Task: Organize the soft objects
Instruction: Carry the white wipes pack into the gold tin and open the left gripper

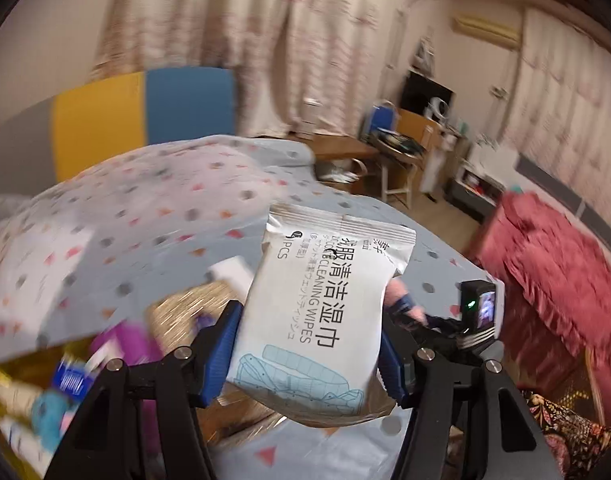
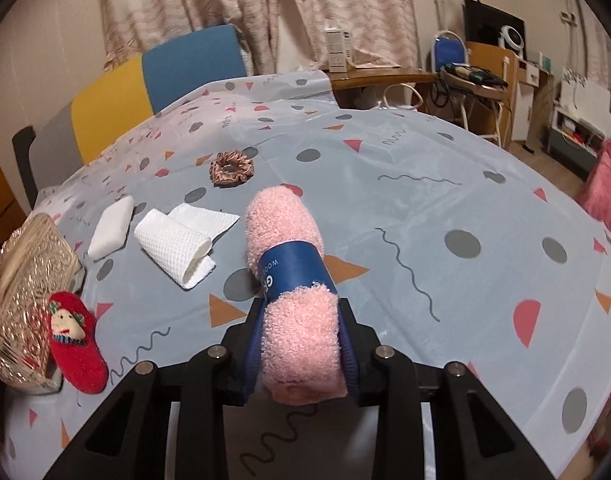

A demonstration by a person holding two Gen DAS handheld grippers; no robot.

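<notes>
A white pack of cleaning wipes with dark print is up in the air above the table, and my left gripper is shut on its lower half, blue pads against both sides. My right gripper is shut on a rolled pink towel with a blue paper band, which points away over the tablecloth. On the cloth lie a brown scrunchie, a folded white waffle cloth, a small white pad and a red plush sock with a bear face.
A gold wire basket stands at the table's left edge beside the red sock. A yellow and blue chair back rises behind the table. A red covered seat and a wooden desk are off to the right.
</notes>
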